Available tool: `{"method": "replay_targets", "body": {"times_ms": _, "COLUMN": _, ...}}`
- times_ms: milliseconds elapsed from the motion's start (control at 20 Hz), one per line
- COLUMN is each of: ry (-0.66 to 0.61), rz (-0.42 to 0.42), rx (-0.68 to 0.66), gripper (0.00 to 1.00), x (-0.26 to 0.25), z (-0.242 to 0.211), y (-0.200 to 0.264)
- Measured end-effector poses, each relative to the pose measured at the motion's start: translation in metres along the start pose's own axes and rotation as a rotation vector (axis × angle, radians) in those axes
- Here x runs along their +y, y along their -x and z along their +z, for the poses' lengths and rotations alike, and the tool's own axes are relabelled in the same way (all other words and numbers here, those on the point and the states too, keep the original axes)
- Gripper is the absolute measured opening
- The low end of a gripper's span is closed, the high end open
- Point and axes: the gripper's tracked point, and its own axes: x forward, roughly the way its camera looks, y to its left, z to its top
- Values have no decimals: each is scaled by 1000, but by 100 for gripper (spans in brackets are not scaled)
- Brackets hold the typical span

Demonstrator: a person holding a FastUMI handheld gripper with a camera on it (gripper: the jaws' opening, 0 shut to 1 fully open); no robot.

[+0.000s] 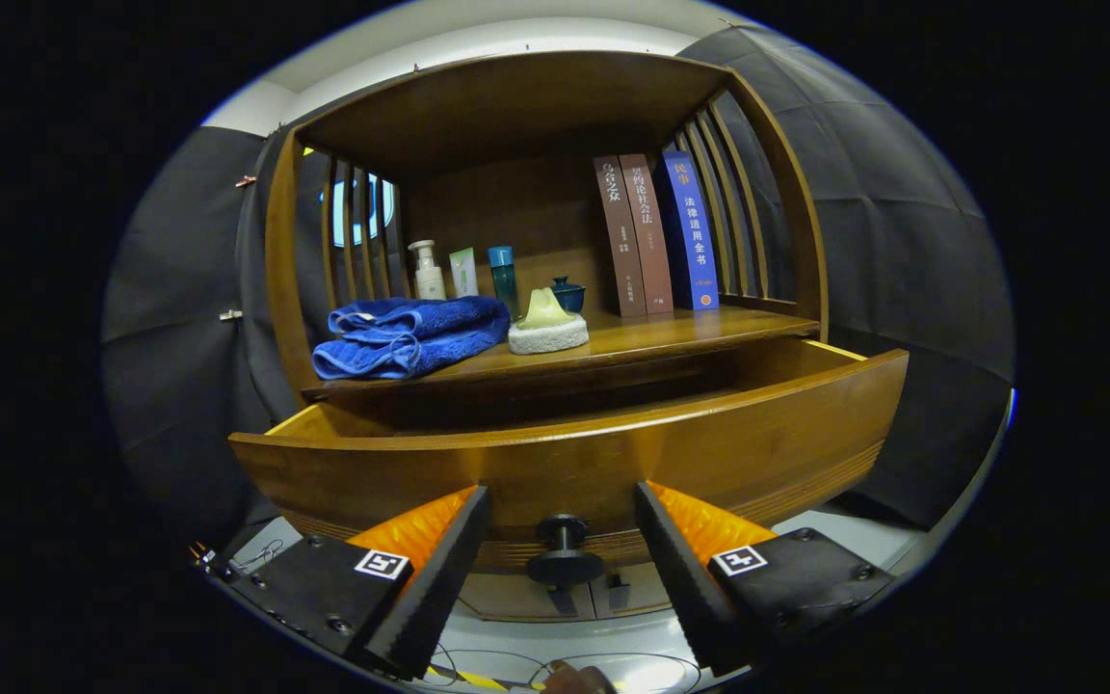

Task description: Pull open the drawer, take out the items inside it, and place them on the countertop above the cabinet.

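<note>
A: What are the fingers at?

B: The gripper (563,501) is spread wide. The dark round knob (563,551) on the drawer (574,463) front sits in the gap between the fingertips, and neither finger touches it.

A: And the drawer itself?

B: It stands pulled out from the wooden cabinet (536,106), its curved front board just ahead of the fingers. From this low angle the inside is dark, and I cannot tell what lies in it.

A: What is on the countertop above the drawer?

B: A folded blue towel (408,337) lies toward the left of the countertop (690,333). Just right of the towel is a pale yellowish lump on a white textured pad (547,325). Behind the towel, against the back panel, stand a white pump bottle (426,271), a light green tube (463,272) and a teal bottle (503,276), with a small dark teal lidded jar (568,293) right of them.

A: Anything farther right?

B: Three upright books (656,234) stand near the slatted right side: two brown, one blue.
</note>
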Motion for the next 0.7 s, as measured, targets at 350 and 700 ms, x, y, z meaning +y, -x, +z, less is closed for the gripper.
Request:
{"method": "replay_targets", "body": {"times_ms": 350, "ry": 8, "rz": 7, "rx": -3, "gripper": 99, "x": 0, "z": 10, "y": -49}}
{"method": "replay_targets", "body": {"times_ms": 700, "ry": 9, "rz": 1, "rx": 2, "gripper": 99, "x": 3, "z": 16, "y": -77}}
